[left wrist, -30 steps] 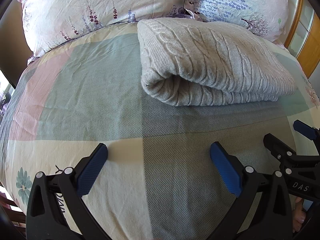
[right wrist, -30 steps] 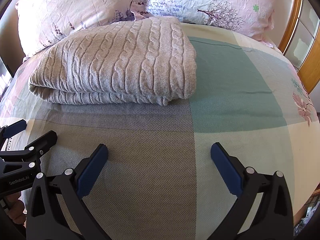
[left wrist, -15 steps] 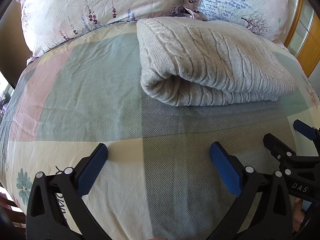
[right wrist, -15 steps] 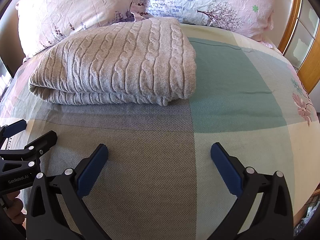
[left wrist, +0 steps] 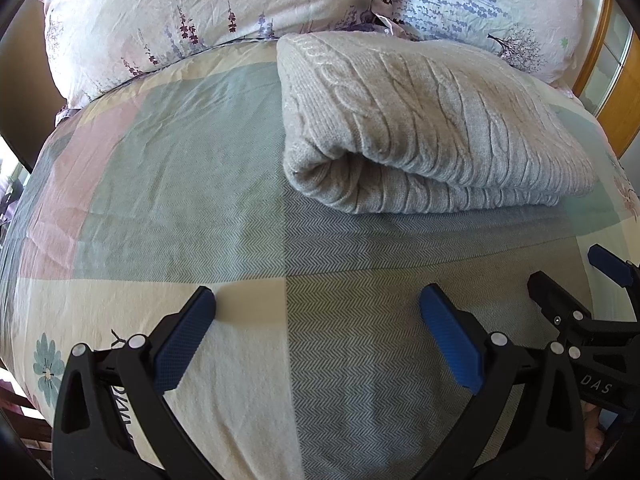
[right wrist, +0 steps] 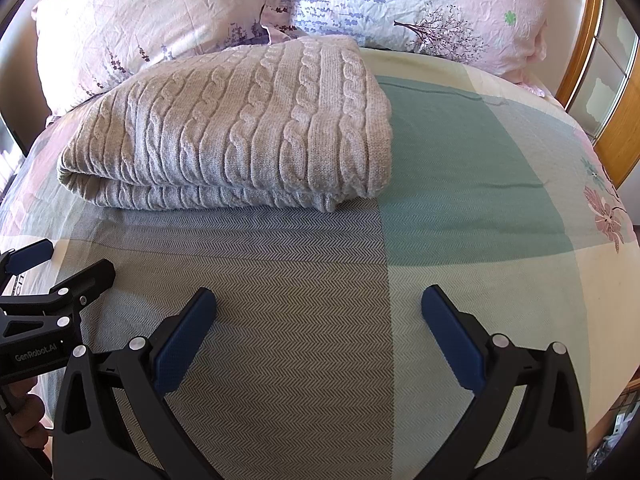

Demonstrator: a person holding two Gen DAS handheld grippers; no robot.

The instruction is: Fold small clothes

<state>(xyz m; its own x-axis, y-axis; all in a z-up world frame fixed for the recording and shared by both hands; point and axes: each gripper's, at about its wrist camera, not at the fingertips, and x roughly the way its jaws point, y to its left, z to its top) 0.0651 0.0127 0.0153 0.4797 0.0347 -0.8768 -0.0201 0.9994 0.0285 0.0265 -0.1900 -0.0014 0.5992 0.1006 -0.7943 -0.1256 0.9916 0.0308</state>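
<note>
A grey cable-knit sweater (left wrist: 432, 128) lies folded in a thick rectangle on the patchwork bedspread (left wrist: 180, 168), near the pillows; it also shows in the right wrist view (right wrist: 240, 132). My left gripper (left wrist: 316, 328) is open and empty, hovering over the bedspread well in front of the sweater. My right gripper (right wrist: 318, 328) is open and empty, also in front of the sweater. Each gripper shows at the edge of the other's view: the right one (left wrist: 576, 284) and the left one (right wrist: 60, 268).
Two floral pillows (right wrist: 420, 8) lie behind the sweater at the head of the bed. A wooden-framed panel (right wrist: 612, 80) stands at the right. The bed's edge drops off at the left (left wrist: 16, 240) and the right (right wrist: 624, 320).
Both grippers have barely moved; the sweater sits very slightly lower in both views. Nothing was taken hold of or let go.
</note>
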